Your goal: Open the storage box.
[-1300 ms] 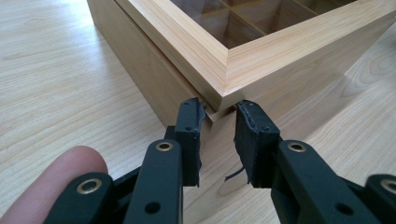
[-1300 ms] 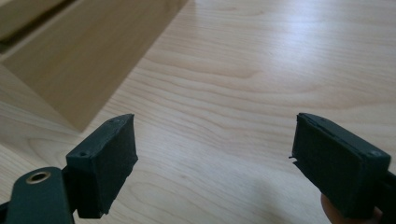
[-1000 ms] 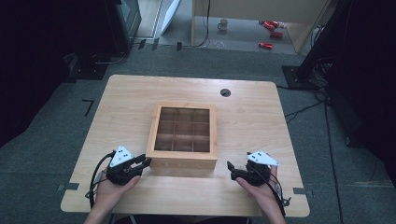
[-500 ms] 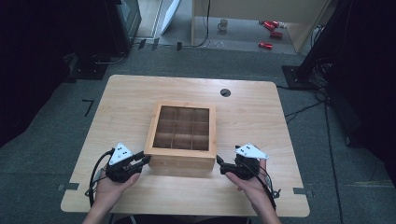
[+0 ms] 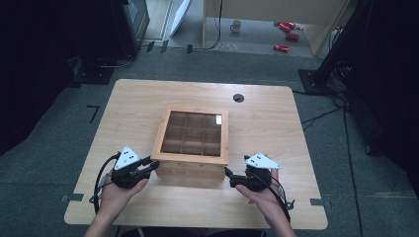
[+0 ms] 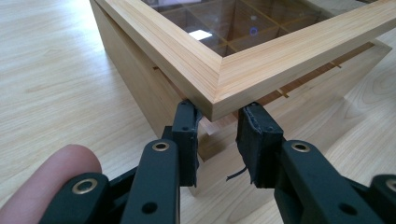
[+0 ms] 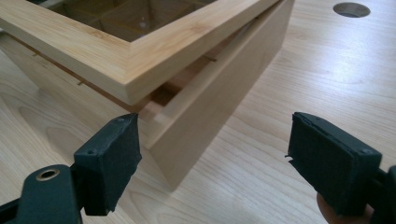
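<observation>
You are at the near edge of a wooden table (image 5: 148, 98), both forearms reaching in from the bottom of the high view. A wooden box (image 5: 192, 140) with a glass-paned lid (image 6: 243, 51) sits in the middle of the table, its inside split into a grid of compartments.

Your left hand (image 5: 116, 195) holds the left gripper (image 5: 150, 164) angled toward the box's near left corner. In the left gripper view its jaws stand a narrow gap apart, one on each side of the lid's corner, just under the lid's edge; you cannot tell whether the pads touch the wood. The lid sits slightly lifted there, with a gap above the box wall.

Your right hand (image 5: 262, 195) holds the right gripper (image 5: 230, 175) pointing at the near right corner. Its jaws are spread wide and hold nothing, the corner lying between them but apart.

What the compartments hold is too dim to make out.
</observation>
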### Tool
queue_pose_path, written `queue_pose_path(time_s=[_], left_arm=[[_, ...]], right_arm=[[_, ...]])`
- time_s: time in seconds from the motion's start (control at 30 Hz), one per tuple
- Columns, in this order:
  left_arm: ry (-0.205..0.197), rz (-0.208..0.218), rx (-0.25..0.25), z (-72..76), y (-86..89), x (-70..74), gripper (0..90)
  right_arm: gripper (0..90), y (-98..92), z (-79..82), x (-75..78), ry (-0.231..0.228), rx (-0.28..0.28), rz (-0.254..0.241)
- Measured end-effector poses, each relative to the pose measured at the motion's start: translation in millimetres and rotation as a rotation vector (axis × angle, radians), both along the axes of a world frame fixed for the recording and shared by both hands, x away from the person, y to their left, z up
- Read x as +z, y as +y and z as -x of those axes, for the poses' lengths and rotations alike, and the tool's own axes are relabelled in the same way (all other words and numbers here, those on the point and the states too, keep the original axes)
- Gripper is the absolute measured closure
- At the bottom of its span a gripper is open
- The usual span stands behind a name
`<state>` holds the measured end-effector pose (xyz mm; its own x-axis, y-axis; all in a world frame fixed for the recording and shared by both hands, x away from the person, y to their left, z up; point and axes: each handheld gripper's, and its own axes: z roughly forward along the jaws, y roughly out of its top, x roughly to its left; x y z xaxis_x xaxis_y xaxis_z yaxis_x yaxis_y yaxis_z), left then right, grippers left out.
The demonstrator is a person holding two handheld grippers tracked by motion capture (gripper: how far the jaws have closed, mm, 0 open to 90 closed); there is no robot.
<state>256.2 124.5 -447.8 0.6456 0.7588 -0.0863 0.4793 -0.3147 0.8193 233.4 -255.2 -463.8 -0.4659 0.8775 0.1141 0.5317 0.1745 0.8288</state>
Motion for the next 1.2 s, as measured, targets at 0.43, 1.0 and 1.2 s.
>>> queue_pose_path(time_s=[0.43, 1.0, 1.2], left_arm=[[-0.012, 0.038, 0.003, -0.8, 2.3, 3.8, 67.6], [0.110, -0.064, 0.201, 13.5, 59.8, -44.7, 28.3], [0.151, -0.118, 0.274, 15.4, 78.4, -60.5, 25.6]], right_arm=[[18.0, 13.4, -11.1, 3.6, -0.077, 0.025, -0.008], [18.1, 10.6, -29.4, 46.1, -0.189, 0.043, -0.020], [18.0, 9.5, -39.2, 58.0, -0.211, 0.038, -0.042]])
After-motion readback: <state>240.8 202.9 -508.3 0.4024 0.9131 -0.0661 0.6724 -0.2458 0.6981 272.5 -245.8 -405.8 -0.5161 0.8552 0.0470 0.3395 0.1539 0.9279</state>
